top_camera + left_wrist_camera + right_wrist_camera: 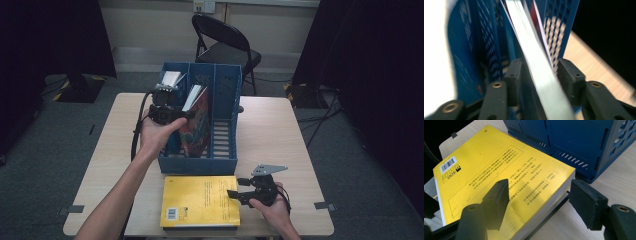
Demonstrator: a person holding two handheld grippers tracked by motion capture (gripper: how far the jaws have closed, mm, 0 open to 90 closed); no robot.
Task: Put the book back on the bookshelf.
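From the high view we see a wooden desk (280,135) with a blue file rack (220,125) standing near its far edge, split into upright compartments. Our left hand-held gripper (172,107) reaches into the rack's left side, where a book with a red, illustrated cover (197,122) leans in the middle compartment and a pale sheaf (171,78) stands in the leftmost one. A yellow book (200,200) lies flat at the near edge of the desk, just in front of the rack, on top of a darker book whose edge peeks out below. Our right hand-held gripper (239,189) rests at the yellow book's right edge. A black folding chair (225,45) stands beyond the desk.

In the left gripper view, the left hand-held gripper (540,75) has the book's white page edges (536,72) running between its jaws; the right pad lies against the pages, but the blur keeps us from telling whether the left pad touches, so we cannot say it is clamped.

In the right gripper view, the right hand-held gripper (541,202) has its jaws apart, straddling the yellow book's (486,162) corner, one pad over the cover, one beside the page edges, neither pressing. The cover carries a barcode (447,165), the figure "4.00" beside it, and framed text too small for us to read.
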